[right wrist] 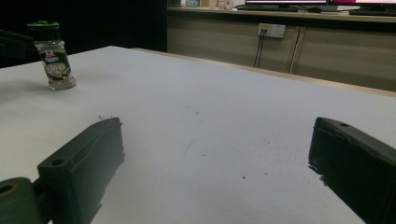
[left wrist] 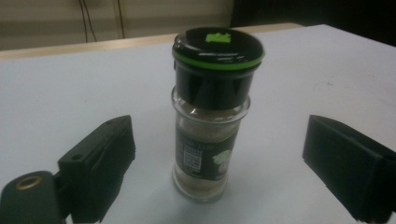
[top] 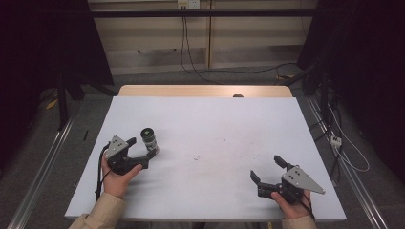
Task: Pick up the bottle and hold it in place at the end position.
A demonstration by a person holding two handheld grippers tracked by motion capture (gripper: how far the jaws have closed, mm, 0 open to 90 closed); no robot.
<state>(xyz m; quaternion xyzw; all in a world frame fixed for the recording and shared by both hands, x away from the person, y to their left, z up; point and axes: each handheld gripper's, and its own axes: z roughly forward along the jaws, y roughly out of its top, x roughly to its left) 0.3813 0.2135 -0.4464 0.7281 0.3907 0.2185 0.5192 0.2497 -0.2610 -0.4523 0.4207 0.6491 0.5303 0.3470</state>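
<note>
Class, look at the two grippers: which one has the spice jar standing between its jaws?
The left gripper: the spice jar stands upright between its open jaws, untouched. The right gripper has only bare table between its jaws.

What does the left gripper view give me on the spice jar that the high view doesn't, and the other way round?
Left gripper view: the spice jar stands upright between the left claw's two open jaws, clear gaps either side; its black lid with green rim, label and pale powder are readable.

High view: both hands, the right claw open and apart from the jar, and the white table in full.

Both: the jar stands on the table by the left claw, ungripped.
</note>
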